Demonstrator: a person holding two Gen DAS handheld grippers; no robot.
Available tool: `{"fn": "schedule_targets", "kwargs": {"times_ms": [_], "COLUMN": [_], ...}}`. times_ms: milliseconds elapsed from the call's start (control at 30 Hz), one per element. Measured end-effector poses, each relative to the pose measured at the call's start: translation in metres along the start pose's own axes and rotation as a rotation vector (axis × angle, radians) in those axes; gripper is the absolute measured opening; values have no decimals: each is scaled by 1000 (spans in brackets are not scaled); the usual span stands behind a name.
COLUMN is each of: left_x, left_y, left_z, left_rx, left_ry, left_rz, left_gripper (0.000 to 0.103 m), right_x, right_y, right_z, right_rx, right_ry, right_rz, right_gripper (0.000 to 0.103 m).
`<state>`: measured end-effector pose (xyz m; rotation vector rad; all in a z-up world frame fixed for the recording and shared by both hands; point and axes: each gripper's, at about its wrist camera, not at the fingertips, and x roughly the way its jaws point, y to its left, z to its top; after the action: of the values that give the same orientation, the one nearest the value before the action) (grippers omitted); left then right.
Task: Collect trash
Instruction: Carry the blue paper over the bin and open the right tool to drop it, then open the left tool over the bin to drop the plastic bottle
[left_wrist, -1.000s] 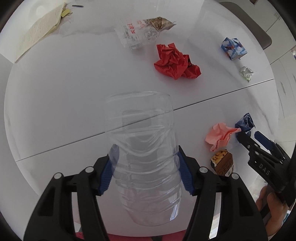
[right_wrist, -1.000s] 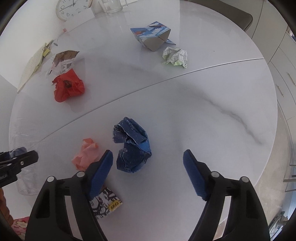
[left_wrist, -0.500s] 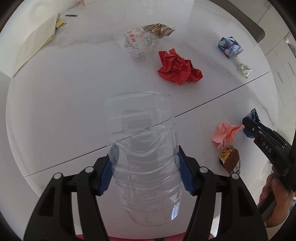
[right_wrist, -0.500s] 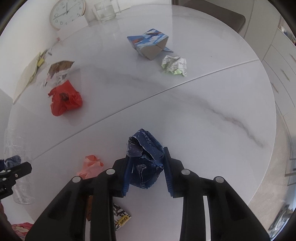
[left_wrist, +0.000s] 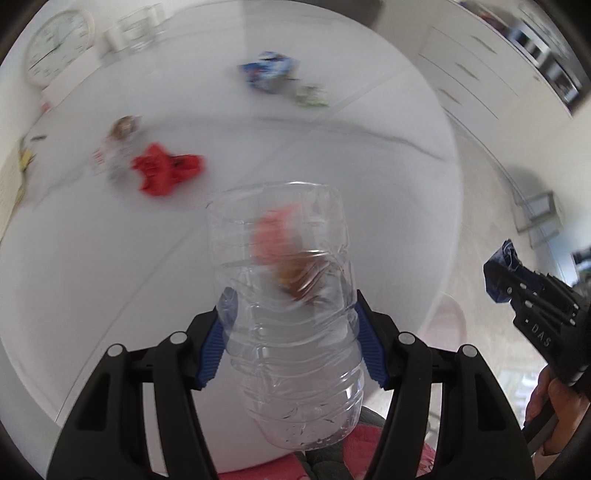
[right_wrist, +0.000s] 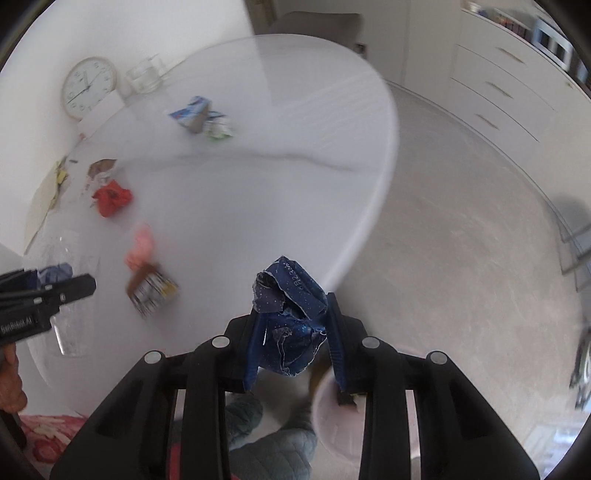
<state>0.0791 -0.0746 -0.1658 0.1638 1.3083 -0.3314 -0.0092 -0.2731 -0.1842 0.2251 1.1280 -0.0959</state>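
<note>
Both tools have swung off toward the desk (right_wrist: 229, 221) edge since the earlier frame. Left tool (left_wrist: 291, 343) clamps a clear bottle (left_wrist: 288, 295) over the desk; right tool (right_wrist: 293, 339) grips a blue wad (right_wrist: 290, 317) past that edge, above the floor (right_wrist: 461, 240).

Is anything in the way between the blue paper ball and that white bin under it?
Nothing visible is. The right gripper holds the blue paper ball past the table edge, and the white bin sits just below and a bit right. Only the gripper's own fingers overlap the bin's rim.
</note>
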Motion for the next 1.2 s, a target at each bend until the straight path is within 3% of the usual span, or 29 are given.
{"fn": "schedule_targets", "kwargs": {"times_ms": [233, 567, 600, 733, 867, 1200], "left_x": [2, 14, 16, 19, 25, 37], "left_y": [-84, -172, -176, -194, -206, -239], "left_z": [-11, -38, -40, -46, -49, -60], "left_rx": [180, 384, 395, 428, 457, 522], "left_ry": [29, 95, 100, 112, 128, 177], "left_rz": [-97, -146, -148, -156, -166, -211], "left_gripper": [60, 60, 60, 60, 60, 61], "right_x": [-17, -2, 0, -5, -13, -36], "right_y": [-74, -105, -107, -118, -136, -166], "right_z": [-67, -103, -106, -115, -119, -131], "right_rx": [151, 177, 175, 194, 224, 260], "right_ry": [45, 107, 122, 118, 117, 106], "right_rz": [-68, -61, -64, -99, -146, -205], "right_gripper": [32, 34, 38, 75, 84, 84]}}
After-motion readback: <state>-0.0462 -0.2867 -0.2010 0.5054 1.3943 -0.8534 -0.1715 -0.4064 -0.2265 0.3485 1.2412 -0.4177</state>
